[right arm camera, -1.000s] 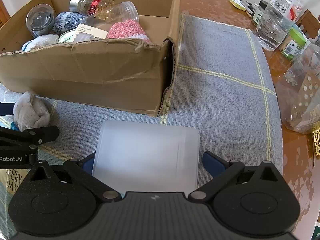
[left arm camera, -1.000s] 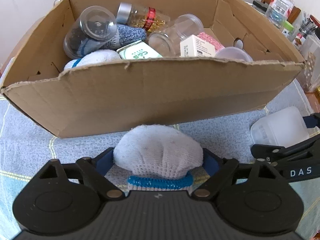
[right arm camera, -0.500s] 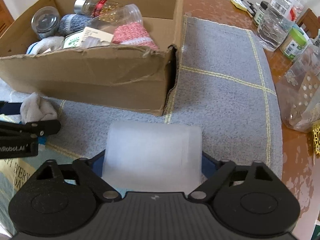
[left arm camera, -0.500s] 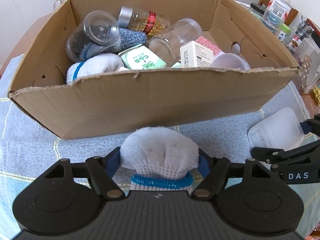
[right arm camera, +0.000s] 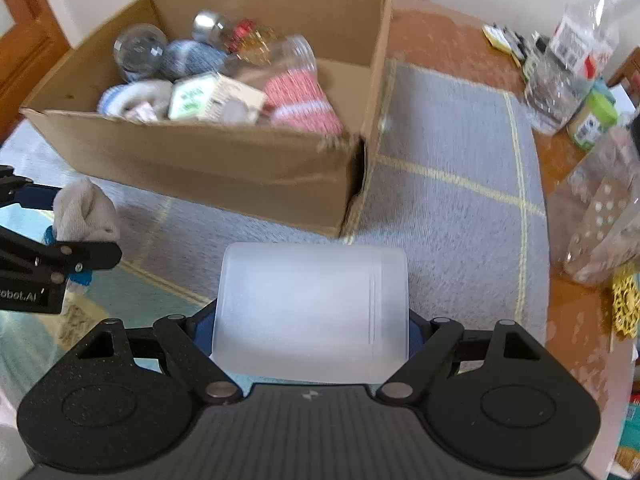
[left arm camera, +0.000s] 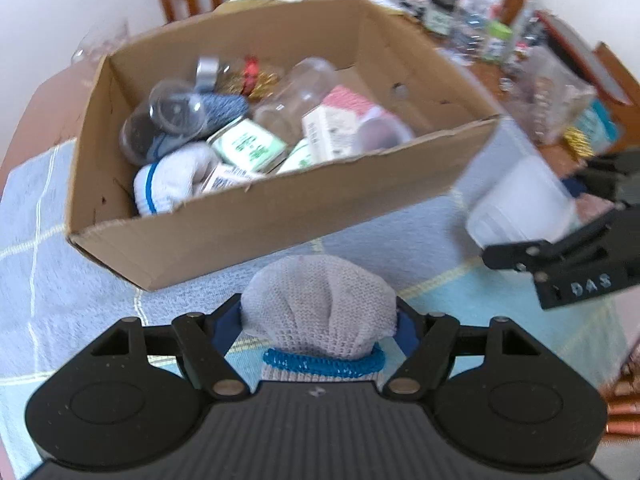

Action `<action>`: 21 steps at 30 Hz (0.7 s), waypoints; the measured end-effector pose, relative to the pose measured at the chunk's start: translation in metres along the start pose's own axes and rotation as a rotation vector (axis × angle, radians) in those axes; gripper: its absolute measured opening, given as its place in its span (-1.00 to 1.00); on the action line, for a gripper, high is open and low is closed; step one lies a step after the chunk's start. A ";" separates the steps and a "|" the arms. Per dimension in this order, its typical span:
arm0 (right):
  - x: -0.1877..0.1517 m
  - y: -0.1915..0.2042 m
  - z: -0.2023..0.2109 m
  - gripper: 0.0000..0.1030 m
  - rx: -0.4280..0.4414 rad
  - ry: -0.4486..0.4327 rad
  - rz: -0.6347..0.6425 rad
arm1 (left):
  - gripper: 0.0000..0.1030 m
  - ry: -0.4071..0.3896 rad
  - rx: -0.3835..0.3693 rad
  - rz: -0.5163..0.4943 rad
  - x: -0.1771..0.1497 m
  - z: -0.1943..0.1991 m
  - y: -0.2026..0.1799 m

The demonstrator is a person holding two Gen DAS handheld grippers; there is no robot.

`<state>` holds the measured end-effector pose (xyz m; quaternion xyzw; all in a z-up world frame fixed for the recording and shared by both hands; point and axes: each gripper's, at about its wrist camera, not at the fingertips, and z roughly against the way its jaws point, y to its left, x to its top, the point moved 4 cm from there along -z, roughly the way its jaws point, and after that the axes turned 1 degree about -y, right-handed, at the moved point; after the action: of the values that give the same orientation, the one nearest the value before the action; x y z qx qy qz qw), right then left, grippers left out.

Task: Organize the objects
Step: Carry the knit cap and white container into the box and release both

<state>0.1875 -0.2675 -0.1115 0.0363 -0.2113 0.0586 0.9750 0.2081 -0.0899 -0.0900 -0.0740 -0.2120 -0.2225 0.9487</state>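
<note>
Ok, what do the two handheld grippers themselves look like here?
Both the left gripper and right gripper are matte black plastic: ribbed central body, two round side housings, silver pivot pins, linkage arms, blue-padded jaws. White lettering marks their sides. No cables or sleeves show.

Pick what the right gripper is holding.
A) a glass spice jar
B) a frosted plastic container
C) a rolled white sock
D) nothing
B: the right gripper is clamped on both sides of a frosted plastic container, in front of the box; the rolled sock is in the left gripper.
</note>
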 end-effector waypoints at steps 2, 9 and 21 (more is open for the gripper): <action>0.002 0.001 0.011 0.69 0.017 -0.009 0.018 | 0.44 -0.008 -0.017 -0.020 0.005 0.014 -0.003; 0.016 0.006 0.043 0.69 0.054 -0.040 0.082 | 0.45 -0.106 -0.023 -0.083 0.039 0.059 -0.002; 0.048 0.008 0.071 0.69 0.079 -0.111 0.137 | 0.57 -0.204 0.047 -0.072 0.104 0.048 0.017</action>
<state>0.2010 -0.2615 -0.0264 0.0634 -0.2647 0.1312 0.9533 0.2830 -0.1040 -0.0024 -0.0664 -0.3153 -0.2428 0.9150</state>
